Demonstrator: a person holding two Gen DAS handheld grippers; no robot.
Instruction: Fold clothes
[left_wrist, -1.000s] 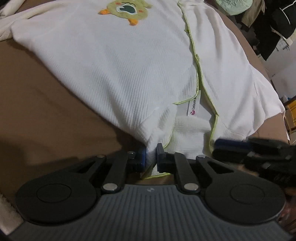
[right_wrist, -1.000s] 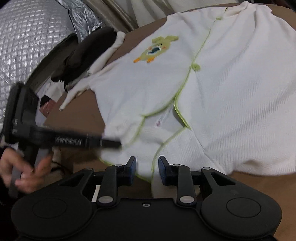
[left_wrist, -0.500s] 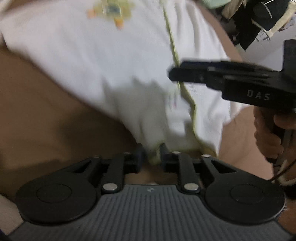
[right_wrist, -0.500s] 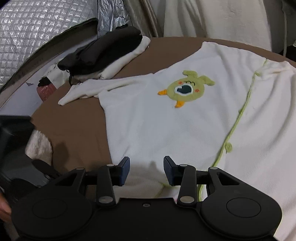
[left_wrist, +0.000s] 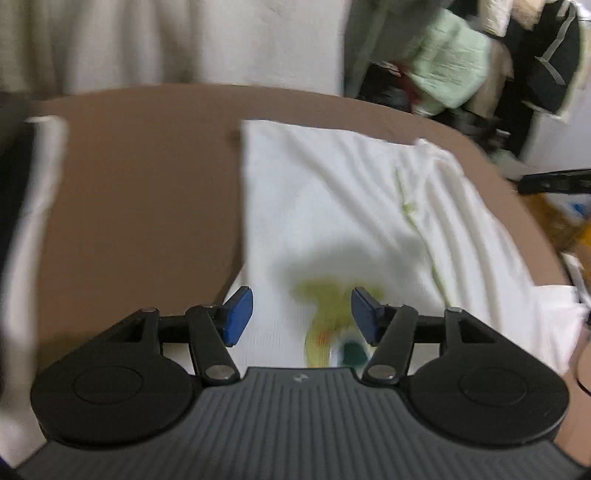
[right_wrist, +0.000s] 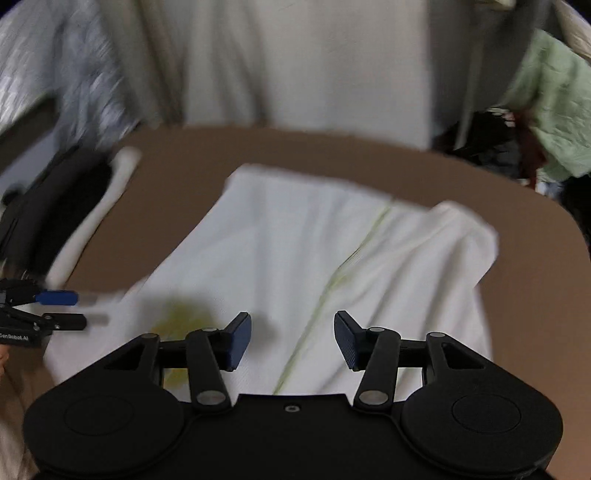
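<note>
Here, at the far left of the right wrist view, a folded stack of dark and cream clothes (right_wrist: 74, 206) lies on the brown table (right_wrist: 517, 295), with a silvery quilted sheet (right_wrist: 62, 88) behind it. Just below that stack the left gripper (right_wrist: 70, 308) reaches in from the left edge, its blue-padded fingers apart and nothing between them; its jaws are opening. Further right, the white garment (right_wrist: 280, 236) lies spread across the middle of the table, with its near part folded over itself and a lime-green trim line (right_wrist: 332, 284) running along its length. A blurred green patch (right_wrist: 181, 317) shows on the cloth near the left gripper. In the left wrist view the same white garment (left_wrist: 332, 206) fills the centre and right of the table (left_wrist: 147, 184), and the green and yellow patch (left_wrist: 332, 317) sits under the left gripper (left_wrist: 302, 314), whose blue pads (left_wrist: 238, 314) stand clear of the fabric. The right gripper (right_wrist: 292, 338) hangs above the garment close to the trim line, jaws opening and empty, the cloth lying flat beneath them. A slim dark bar (left_wrist: 554, 181) pokes in at the right edge of the left view. A pale curtain (right_wrist: 314, 62) hangs beyond the table, and at the far right a light green cloth (right_wrist: 554, 107) sits among dark clothing.
</note>
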